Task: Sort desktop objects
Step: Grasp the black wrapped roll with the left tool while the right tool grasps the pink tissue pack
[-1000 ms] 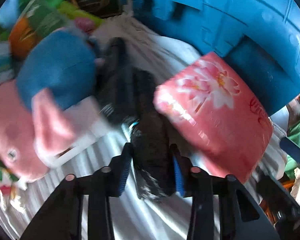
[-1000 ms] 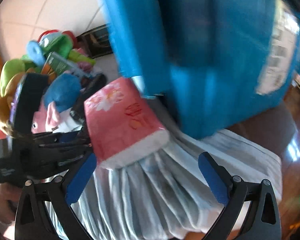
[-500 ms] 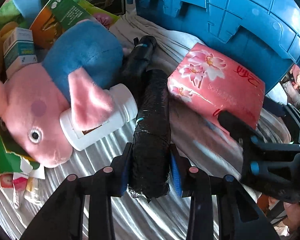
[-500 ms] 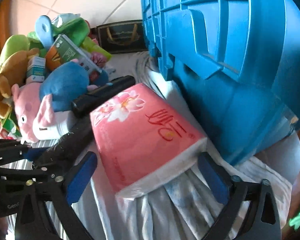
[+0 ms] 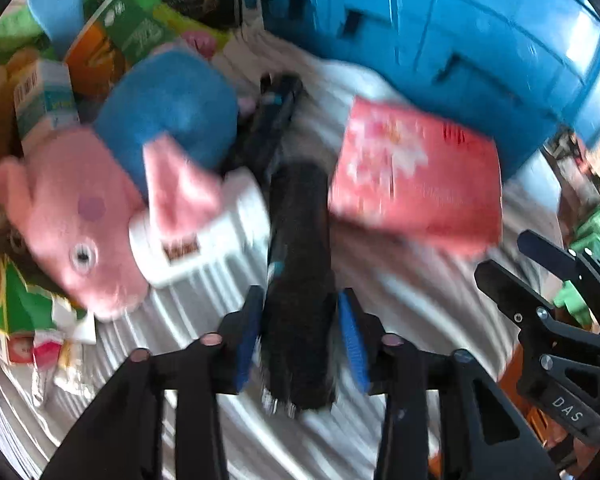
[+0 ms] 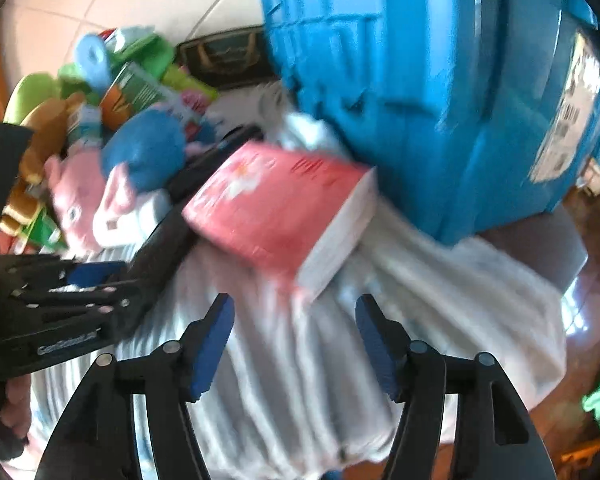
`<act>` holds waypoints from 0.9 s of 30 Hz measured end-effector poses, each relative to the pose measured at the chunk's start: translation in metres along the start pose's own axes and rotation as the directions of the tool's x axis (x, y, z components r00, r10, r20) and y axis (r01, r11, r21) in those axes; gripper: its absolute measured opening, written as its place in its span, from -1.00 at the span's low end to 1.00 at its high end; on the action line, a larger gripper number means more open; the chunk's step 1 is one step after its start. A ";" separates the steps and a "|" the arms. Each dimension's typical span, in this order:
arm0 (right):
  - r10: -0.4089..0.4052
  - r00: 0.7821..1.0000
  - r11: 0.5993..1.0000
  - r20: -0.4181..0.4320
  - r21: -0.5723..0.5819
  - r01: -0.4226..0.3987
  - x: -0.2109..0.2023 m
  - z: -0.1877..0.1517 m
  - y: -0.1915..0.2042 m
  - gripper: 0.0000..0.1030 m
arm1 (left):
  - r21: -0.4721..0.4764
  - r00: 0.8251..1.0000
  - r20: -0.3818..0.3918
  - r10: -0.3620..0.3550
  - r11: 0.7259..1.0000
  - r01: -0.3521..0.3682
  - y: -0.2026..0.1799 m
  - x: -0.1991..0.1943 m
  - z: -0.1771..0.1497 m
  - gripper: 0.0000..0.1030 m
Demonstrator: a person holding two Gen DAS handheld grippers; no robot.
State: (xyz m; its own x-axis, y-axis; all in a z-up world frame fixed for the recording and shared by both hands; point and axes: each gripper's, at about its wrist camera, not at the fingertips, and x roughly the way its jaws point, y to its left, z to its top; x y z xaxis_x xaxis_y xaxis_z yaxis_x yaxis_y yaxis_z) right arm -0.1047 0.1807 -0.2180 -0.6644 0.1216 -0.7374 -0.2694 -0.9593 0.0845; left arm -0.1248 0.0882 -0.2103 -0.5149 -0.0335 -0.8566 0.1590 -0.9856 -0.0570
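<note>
My left gripper [image 5: 300, 336] is shut on a black roll [image 5: 300, 264] that lies on the white cloth [image 5: 400, 292]. A pink tissue pack [image 5: 416, 176] lies just right of the roll and shows in the right wrist view [image 6: 276, 208] ahead of my right gripper [image 6: 296, 344], which is open and empty, a little short of the pack. A black cylinder [image 5: 276, 120] lies beyond the roll. A pink and blue plush pig [image 5: 112, 184] rests on a white bottle [image 5: 204, 240] to the left. The left gripper [image 6: 76, 292] appears at the right wrist view's left.
A large blue plastic crate [image 6: 440, 92] stands behind the tissue pack, also in the left wrist view [image 5: 440, 32]. Cartons, green toys and a brown plush [image 6: 40, 152] pile up at the left. The cloth's edge drops off at the right [image 6: 532, 300].
The right gripper has pulled back from the tissue pack and its jaws have narrowed. The left gripper stays shut on the black roll, with slight camera shake.
</note>
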 end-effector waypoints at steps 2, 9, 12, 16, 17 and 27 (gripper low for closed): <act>0.006 1.000 1.000 0.015 -0.002 -0.006 0.006 0.008 -0.008 0.21 | -0.030 0.999 0.025 0.029 0.999 -0.028 -0.002 0.006 0.004 -0.05; 0.159 0.987 0.975 -0.015 -0.152 -0.159 0.022 0.016 0.007 -0.15 | -0.248 0.998 0.008 0.068 0.967 -0.064 0.010 -0.011 -0.039 -0.33; 0.312 0.946 0.913 -0.091 -0.247 -0.325 0.020 0.007 0.036 -0.29 | -0.288 0.994 -0.013 0.109 0.952 -0.108 0.003 -0.033 -0.075 -0.33; 0.314 0.945 0.878 -0.091 -0.350 -0.325 0.003 -0.006 0.057 0.08 | -0.331 0.985 -0.044 0.169 0.927 -0.174 0.001 -0.047 -0.102 -0.33; 0.293 0.953 0.888 -0.074 -0.349 -0.300 0.000 -0.006 0.053 0.53 | -0.335 0.984 -0.041 0.176 0.925 -0.179 0.001 -0.045 -0.102 -0.33; 0.135 0.986 0.942 0.099 -0.323 -0.096 0.025 0.025 0.016 0.99 | -0.307 0.985 0.038 0.167 0.940 -0.148 -0.013 -0.007 -0.051 -0.32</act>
State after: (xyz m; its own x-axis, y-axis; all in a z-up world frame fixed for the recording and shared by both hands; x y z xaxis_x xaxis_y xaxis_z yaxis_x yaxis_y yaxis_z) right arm -0.1431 0.1745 -0.2186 -0.7605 0.0156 -0.6491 0.0354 -0.9972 -0.0655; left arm -0.0800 0.1101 -0.2296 -0.5124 -0.2039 -0.8342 0.4844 -0.8707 -0.0847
